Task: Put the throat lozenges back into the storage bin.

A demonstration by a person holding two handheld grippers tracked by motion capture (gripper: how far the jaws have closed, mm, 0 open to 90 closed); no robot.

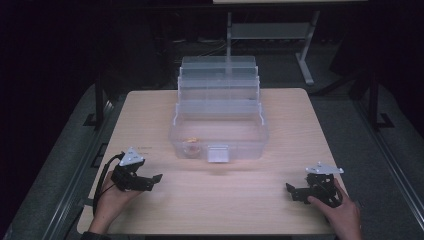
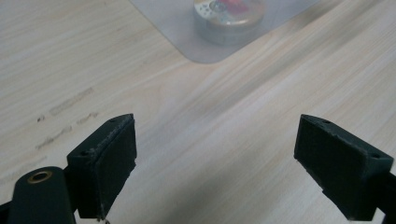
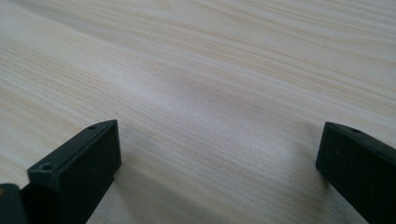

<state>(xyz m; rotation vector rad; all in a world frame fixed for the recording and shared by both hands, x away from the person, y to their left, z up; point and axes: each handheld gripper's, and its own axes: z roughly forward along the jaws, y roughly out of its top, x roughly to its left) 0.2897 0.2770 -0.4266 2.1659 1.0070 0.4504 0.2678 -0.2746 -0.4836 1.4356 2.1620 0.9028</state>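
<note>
The wooden table [image 1: 220, 200] holds a clear box [image 1: 218, 132] with a small round tin [image 2: 229, 18] inside. My left gripper [image 2: 215, 163] and right gripper [image 3: 219, 172] rest near me, jaws wide apart, holding nothing.

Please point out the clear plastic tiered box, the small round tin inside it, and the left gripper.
clear plastic tiered box [image 1: 250, 145], high view, front wall.
small round tin [image 2: 229, 21], left gripper view, its side.
left gripper [image 1: 156, 179], high view, between its fingertips.
</note>
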